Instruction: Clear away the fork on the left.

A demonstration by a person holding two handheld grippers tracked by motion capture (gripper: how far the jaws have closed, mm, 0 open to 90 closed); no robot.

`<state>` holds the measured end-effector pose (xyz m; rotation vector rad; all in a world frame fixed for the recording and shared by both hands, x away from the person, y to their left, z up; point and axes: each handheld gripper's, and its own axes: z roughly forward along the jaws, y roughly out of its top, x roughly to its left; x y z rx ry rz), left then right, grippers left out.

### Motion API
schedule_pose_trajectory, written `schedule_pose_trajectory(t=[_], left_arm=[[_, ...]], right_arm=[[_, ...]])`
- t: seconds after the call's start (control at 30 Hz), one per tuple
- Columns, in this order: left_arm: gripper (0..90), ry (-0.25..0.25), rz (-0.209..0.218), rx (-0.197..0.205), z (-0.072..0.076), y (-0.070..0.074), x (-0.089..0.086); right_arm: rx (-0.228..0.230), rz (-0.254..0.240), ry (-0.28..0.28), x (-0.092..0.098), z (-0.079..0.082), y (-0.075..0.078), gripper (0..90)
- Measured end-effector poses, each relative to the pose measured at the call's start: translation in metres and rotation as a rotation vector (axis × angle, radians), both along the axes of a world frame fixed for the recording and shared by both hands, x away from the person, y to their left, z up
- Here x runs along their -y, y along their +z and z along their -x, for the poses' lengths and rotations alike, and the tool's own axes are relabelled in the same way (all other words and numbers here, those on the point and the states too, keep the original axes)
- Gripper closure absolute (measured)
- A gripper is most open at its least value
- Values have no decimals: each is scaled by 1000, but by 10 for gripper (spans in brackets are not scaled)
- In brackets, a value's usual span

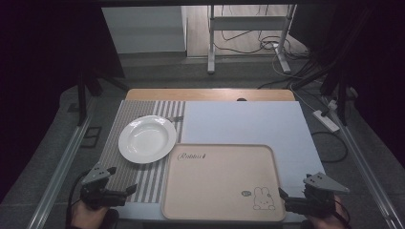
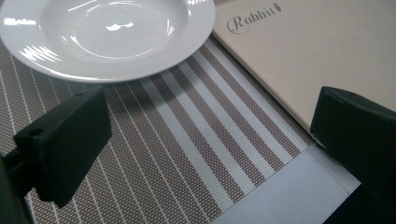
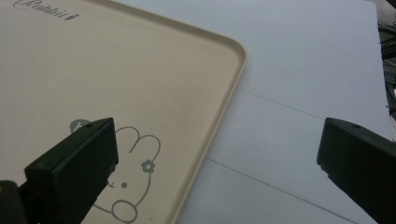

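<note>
A white deep plate (image 1: 147,139) rests on a striped placemat (image 1: 125,177) at the left of the table. Beside it lies a beige tray (image 1: 219,177) with a rabbit drawing and the word "Rabbit". My left gripper (image 1: 125,192) hovers near the front left corner over the placemat, jaws wide open and empty. In the left gripper view the plate (image 2: 105,35) lies ahead, the tray (image 2: 299,60) to the right. My right gripper (image 1: 285,199) sits at the front right, open and empty, straddling the tray's right rim (image 3: 224,107).
A pale blue sheet (image 1: 248,121) covers the table under the tray. A metal utensil (image 1: 175,118) lies behind the plate. Table rails run along both sides; a stand (image 1: 248,38), cables and a power strip (image 1: 326,120) lie on the floor beyond.
</note>
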<state>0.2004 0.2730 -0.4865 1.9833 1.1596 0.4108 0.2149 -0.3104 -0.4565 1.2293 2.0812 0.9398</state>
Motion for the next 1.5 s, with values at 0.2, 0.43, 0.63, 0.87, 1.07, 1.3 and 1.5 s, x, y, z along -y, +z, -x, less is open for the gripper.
schedule_pose_trajectory(t=[0.2, 0.43, 0.63, 0.87, 1.07, 1.3, 1.5], left_arm=[[2, -1, 11, -10, -1, 0, -1], [2, -5, 10, -15, -1, 0, -1], [2, -1, 18, -26, -3, -1, -2], [4, 2, 4, -42, -4, -1, -1], [0, -19, -23, -45, -7, 0, 5], [0, -58, -25, -46, -13, 0, 10], [2, -67, -15, -59, -19, 0, 9]], right_arm=[[3, 7, 1, -1, 1, 0, 0], [3, 8, 8, -1, 1, 0, 0], [1, 12, 13, -2, 1, 0, 0], [4, 19, 19, -2, 1, 0, 0], [2, 28, 21, -4, 1, -1, 0], [5, 24, 21, -3, 1, -1, 0], [4, 31, 27, -4, 1, -1, 0]])
